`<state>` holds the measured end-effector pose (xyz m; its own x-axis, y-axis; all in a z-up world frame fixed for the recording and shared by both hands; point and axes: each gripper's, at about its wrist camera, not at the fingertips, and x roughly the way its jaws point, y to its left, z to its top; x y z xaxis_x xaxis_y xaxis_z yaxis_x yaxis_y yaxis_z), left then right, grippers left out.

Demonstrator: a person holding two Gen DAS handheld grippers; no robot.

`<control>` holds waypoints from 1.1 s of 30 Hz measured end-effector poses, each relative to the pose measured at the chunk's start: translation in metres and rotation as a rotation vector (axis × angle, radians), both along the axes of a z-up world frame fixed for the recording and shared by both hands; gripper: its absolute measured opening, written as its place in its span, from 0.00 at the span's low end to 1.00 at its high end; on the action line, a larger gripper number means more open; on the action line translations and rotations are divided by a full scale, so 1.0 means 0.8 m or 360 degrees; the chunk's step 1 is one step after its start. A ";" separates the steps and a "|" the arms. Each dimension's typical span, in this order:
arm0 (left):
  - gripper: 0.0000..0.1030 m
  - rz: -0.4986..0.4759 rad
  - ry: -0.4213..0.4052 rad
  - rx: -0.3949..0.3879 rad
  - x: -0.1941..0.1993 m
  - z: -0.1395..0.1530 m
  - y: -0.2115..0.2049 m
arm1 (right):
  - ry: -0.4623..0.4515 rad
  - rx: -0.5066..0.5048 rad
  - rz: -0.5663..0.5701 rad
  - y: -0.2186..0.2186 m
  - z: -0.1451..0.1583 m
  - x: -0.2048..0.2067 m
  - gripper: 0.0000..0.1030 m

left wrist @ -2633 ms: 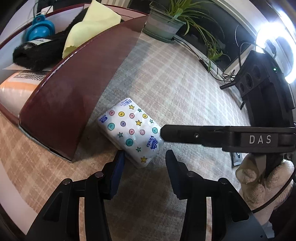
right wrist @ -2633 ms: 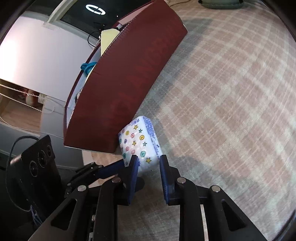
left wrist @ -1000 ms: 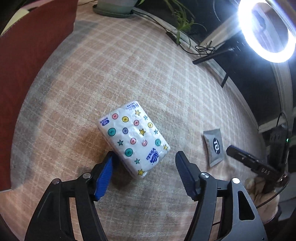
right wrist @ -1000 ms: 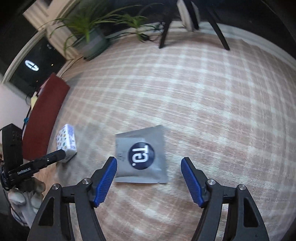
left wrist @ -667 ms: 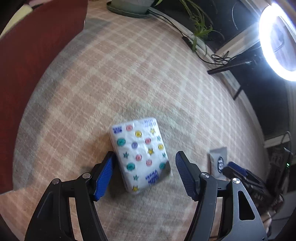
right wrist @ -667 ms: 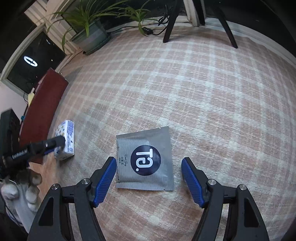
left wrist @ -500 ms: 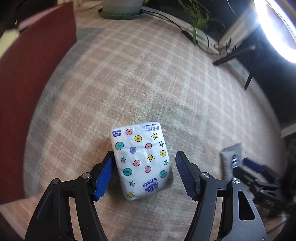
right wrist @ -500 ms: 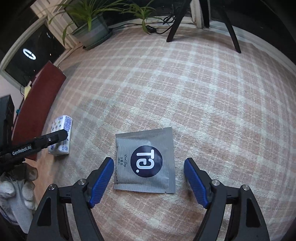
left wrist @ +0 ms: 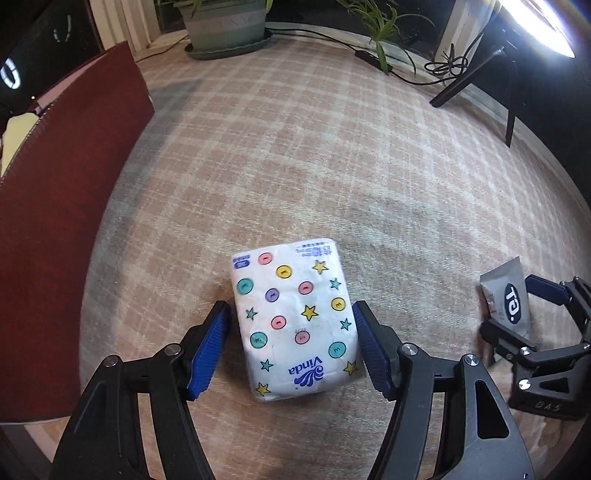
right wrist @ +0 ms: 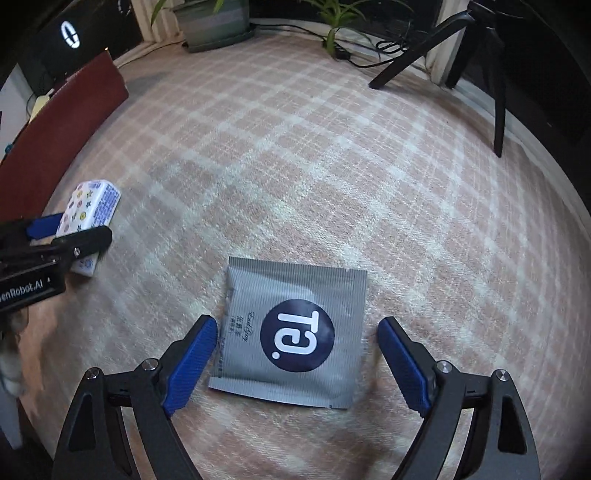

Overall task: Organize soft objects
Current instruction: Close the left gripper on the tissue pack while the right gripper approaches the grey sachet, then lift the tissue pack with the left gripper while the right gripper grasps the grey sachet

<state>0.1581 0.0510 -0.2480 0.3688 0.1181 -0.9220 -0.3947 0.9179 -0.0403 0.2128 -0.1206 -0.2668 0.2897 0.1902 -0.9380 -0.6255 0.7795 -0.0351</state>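
Note:
A white tissue pack [left wrist: 295, 325] with coloured buttons and stars lies flat on the checked carpet. My left gripper [left wrist: 291, 347] is open, its blue pads on either side of the pack, close but apart from it. A flat grey pouch [right wrist: 291, 332] with a dark round logo lies on the carpet. My right gripper [right wrist: 295, 365] is open wide, straddling the pouch's near half. The pouch [left wrist: 506, 295] and right gripper [left wrist: 532, 317] also show in the left wrist view; the tissue pack [right wrist: 90, 210] and left gripper [right wrist: 62, 236] show in the right wrist view.
A dark red box [left wrist: 55, 206] stands at the left, with a yellow cloth [left wrist: 14, 136] inside its edge. A potted plant [left wrist: 225, 26], cables and black tripod legs [right wrist: 495, 81] line the carpet's far edge. A ring light [left wrist: 535, 22] glares at upper right.
The left gripper has turned and closed in so the tissue pack lies square between its pads. The right gripper, earlier beside the tissue pack, now straddles the grey pouch.

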 end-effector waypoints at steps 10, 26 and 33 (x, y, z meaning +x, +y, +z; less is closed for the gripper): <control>0.64 -0.0015 -0.0026 0.0015 -0.005 0.001 0.001 | 0.0017 -0.0018 0.0052 -0.025 0.005 0.011 0.70; 0.51 0.0018 -0.0067 -0.0011 -0.014 0.005 0.007 | -0.0002 -0.0009 0.0120 -0.041 0.020 0.015 0.59; 0.51 0.0034 -0.0095 -0.0062 -0.016 0.007 0.010 | 0.0018 -0.0003 0.0160 -0.035 0.021 0.014 0.56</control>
